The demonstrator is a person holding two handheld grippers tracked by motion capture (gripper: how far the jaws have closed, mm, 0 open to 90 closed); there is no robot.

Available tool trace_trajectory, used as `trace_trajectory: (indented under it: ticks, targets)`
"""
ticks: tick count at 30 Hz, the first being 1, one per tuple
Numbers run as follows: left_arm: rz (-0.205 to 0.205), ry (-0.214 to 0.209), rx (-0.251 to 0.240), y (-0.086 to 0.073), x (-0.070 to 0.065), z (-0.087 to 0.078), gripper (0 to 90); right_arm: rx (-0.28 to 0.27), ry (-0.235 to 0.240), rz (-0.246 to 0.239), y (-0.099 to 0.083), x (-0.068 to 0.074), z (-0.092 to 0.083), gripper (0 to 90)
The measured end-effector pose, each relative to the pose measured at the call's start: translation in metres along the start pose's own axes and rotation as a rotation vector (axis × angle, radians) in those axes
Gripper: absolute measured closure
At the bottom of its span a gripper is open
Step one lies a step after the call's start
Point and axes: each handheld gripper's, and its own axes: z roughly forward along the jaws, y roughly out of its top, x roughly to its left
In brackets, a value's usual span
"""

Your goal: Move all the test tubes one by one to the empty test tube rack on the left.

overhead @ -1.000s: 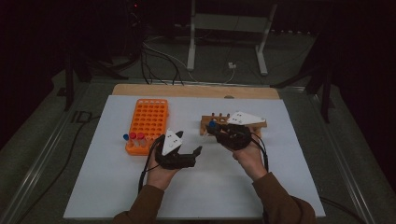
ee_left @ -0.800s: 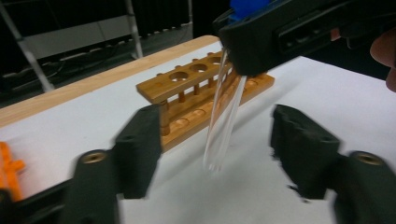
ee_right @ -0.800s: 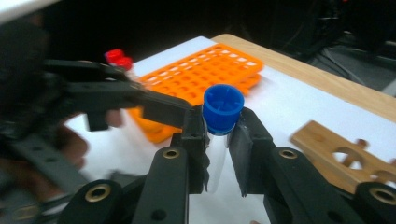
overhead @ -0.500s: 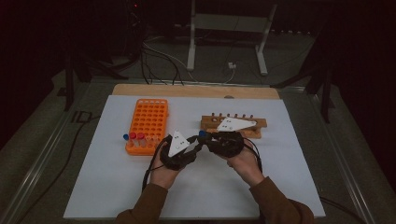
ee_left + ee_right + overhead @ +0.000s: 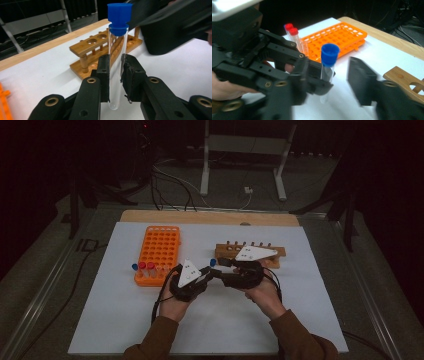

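A clear test tube [image 5: 117, 75] with a blue cap [image 5: 119, 17] stands upright between the pads of my left gripper [image 5: 116, 61], which is shut on its glass. Seen from above, the left gripper [image 5: 208, 272] and the right gripper [image 5: 220, 268] meet tip to tip over the white mat, with the blue cap [image 5: 213, 262] between them. In the right gripper view the same tube [image 5: 327, 67] stands between my right gripper's [image 5: 330, 85] jaws. Those jaws have just been opening and stand apart from the glass.
A wooden tube rack [image 5: 272, 252] lies just behind the right hand, also close ahead in the left gripper view [image 5: 92, 47]. An orange rack [image 5: 160, 247] stands to the left, with red-capped tubes [image 5: 145, 266] and a blue-capped one [image 5: 134, 267] at its near end.
The two grippers came together in front of the wooden rack. The left jaws closed on the blue-capped tube that the right gripper carried, and the right jaws have opened off it.
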Motion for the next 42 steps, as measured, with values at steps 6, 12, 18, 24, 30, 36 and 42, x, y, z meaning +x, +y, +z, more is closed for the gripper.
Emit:
trace_trajectory:
  ticks: [6,12,18,24,30,36,42]
  targets:
    - [-0.027,0.019,-0.019,0.0,0.01,-0.012,76.7,-0.042,-0.078,0.018,-0.003,-0.007,-0.015,15.1]
    - [-0.044,0.046,-0.035,0.0,0.023,-0.028,76.7,-0.035,-0.139,0.041,-0.014,-0.02,-0.024,6.1]
    - [-0.064,0.09,-0.057,0.001,0.04,-0.046,76.6,-0.028,-0.181,0.052,-0.025,-0.029,-0.032,2.4]
    - [-0.08,0.131,-0.092,0.002,0.059,-0.063,76.6,-0.017,-0.21,0.09,-0.039,-0.037,-0.039,1.2]
    - [-0.093,0.185,-0.115,0.002,0.075,-0.082,76.6,-0.027,-0.22,0.107,-0.044,-0.041,-0.045,1.2]
    - [-0.114,0.255,-0.141,-0.001,0.09,-0.1,76.6,-0.024,-0.224,0.12,-0.05,-0.043,-0.046,1.2]
    - [-0.13,0.342,-0.141,-0.005,0.11,-0.119,76.6,-0.029,-0.226,0.132,-0.053,-0.045,-0.049,1.2]
